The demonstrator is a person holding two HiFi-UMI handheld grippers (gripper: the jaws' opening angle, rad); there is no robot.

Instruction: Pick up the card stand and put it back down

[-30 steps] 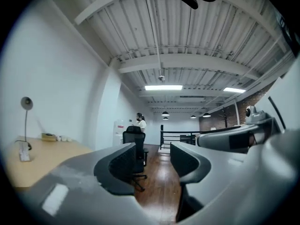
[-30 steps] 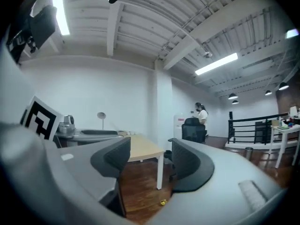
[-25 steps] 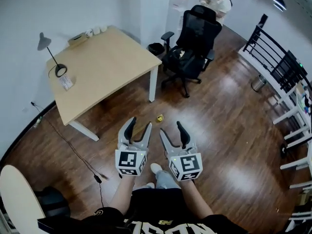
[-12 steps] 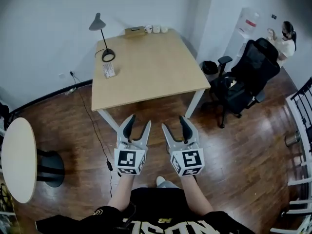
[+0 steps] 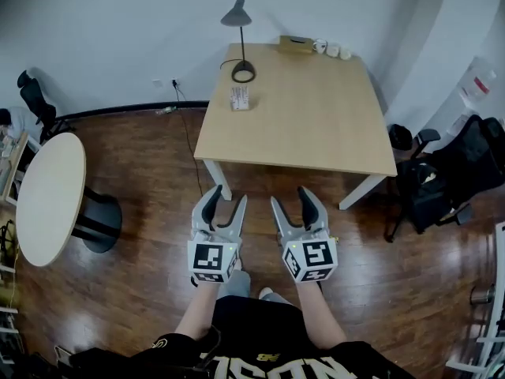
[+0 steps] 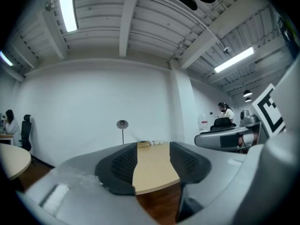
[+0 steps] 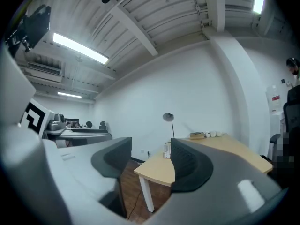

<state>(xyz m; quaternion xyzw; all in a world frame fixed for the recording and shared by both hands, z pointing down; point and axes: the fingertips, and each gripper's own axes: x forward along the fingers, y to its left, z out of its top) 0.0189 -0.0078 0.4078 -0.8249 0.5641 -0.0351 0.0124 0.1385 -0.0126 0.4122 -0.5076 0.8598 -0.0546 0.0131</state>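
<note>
The card stand [image 5: 239, 99] is a small white upright card on the far left part of the light wooden table [image 5: 316, 125], beside the lamp's base. In the right gripper view the card stand [image 7: 166, 150] shows small, just left of the right-hand jaw. My left gripper [image 5: 227, 197] and right gripper [image 5: 290, 197] are held side by side over the wooden floor, short of the table's near edge and pointing level at it. Both are open with nothing between their jaws, as the left gripper [image 6: 153, 161] and right gripper [image 7: 149, 162] show in their own views.
A black desk lamp [image 5: 239, 38] stands next to the card stand. A flat box [image 5: 295, 45] and white cups [image 5: 331, 50] line the table's far edge. A round table [image 5: 47, 196] stands at the left, a black office chair [image 5: 442, 184] at the right, and a cable [image 5: 188, 136] runs over the floor.
The whole view has swung round: the table has come from the upper left to straight ahead of both grippers. The office chair has slid off to the right. The jaws look unchanged.
</note>
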